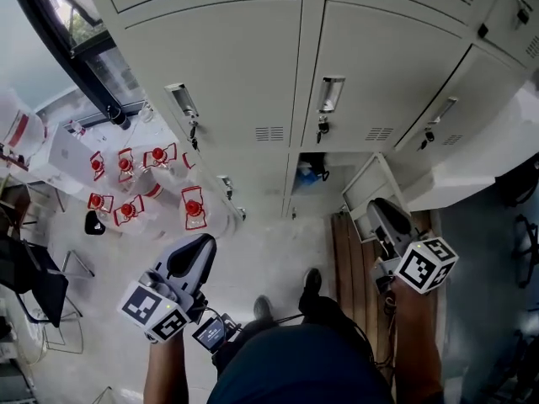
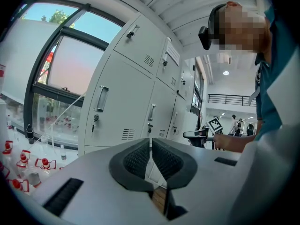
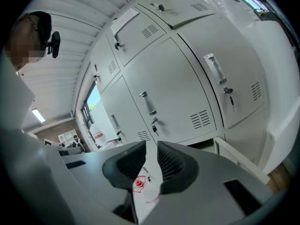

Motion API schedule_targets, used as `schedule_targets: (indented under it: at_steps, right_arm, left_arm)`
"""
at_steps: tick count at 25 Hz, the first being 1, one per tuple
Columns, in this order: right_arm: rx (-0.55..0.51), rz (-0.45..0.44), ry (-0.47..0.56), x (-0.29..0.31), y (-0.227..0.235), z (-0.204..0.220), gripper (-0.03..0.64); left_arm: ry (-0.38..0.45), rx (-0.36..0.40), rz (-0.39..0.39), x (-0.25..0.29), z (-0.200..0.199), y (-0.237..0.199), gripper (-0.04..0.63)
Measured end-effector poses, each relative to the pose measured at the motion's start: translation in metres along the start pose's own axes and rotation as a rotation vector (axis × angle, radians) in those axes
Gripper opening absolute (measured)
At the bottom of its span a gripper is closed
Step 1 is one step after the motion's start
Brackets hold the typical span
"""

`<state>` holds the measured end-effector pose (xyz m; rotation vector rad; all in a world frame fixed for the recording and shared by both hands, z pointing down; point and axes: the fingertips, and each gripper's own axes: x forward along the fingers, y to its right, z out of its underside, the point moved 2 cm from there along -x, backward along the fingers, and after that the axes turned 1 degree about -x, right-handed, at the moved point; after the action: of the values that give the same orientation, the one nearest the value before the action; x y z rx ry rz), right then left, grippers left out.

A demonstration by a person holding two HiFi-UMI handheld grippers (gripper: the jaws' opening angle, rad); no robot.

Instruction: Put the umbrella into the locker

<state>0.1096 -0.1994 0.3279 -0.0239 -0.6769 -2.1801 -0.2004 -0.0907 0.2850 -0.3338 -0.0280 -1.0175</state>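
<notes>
In the head view the bottom locker (image 1: 313, 194) stands open, and a dark blue bundle (image 1: 310, 173), likely the umbrella, lies inside it. Its white door (image 1: 369, 194) swings out to the right. My right gripper (image 1: 383, 210) is held near that door, its jaws a little apart with nothing between them (image 3: 151, 146). My left gripper (image 1: 200, 249) hovers over the floor left of the opening, its pads all but touching and empty (image 2: 150, 142). Both gripper views face rows of closed white lockers (image 2: 122, 107) (image 3: 187, 93).
Several clear bottles with red labels (image 1: 126, 183) stand on the floor at the left below a window (image 1: 84, 49). A wooden floor strip (image 1: 345, 255) runs by the open door. My feet (image 1: 312, 280) stand before the lockers. A dark chair (image 1: 34, 284) is at far left.
</notes>
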Motion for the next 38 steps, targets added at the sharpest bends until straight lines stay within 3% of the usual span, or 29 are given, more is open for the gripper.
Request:
schedule_targets:
  at_steps: [12, 20, 38]
  right_arm:
    - [-0.173, -0.108, 0.020, -0.028, -0.076, -0.037, 0.083]
    - [-0.317, -0.059, -0.022, -0.035, -0.096, -0.039, 0.038]
    - [-0.281, -0.049, -0.057, 0.000, -0.101, -0.029, 0.038]
  left_arm:
    - [0.031, 0.009, 0.000, -0.022, -0.010, -0.002, 0.034]
    - [0.052, 0.012, 0.003, -0.031, -0.016, -0.009, 0.034]
    - [0.038, -0.012, 0.007, -0.028, -0.012, -0.037, 0.034]
